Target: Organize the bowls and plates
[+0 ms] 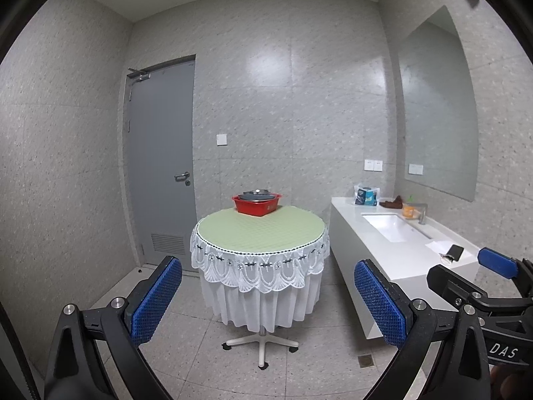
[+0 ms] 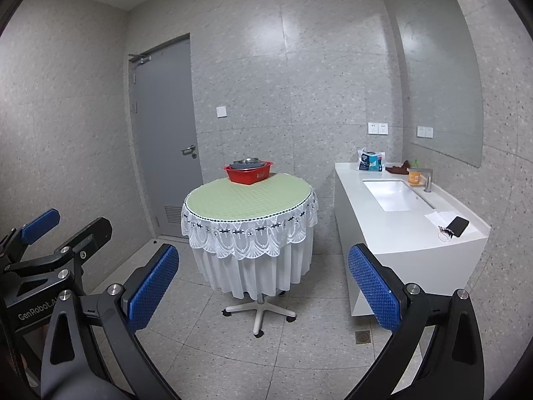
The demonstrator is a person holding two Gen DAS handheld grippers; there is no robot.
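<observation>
since both grippers hang well back from the table, nothing of the task looks started. left gripper has its blue pads spread wide with nothing between them; right gripper is the same, wide apart and holding nothing. each one shows at the edge of the other's view, side by side and apart.

the dishes are all in the red basin at the far edge of the round table, near the door. grey rims of what look like plates or bowls stick up above the basin rim, stacked or nested; too small to count or sort by kind. no dish sits out on the green tablecloth, so judging by that, everything is left to do: approach, lift pieces out, arrange them.

room for moving: open floor between grippers and table, nothing in the way. near half of the tabletop is bare, good space for setting things down. lace trim hangs over the table edge all round, could snag a low finger. the table stands on a wheeled star base, so it may roll or swivel if pushed. sink counter runs close on the right side, with a phone near its front corner; keep the right gripper's swing off it. basin sits close to the far edge, so pulling toward the near side is safer than pushing.
</observation>
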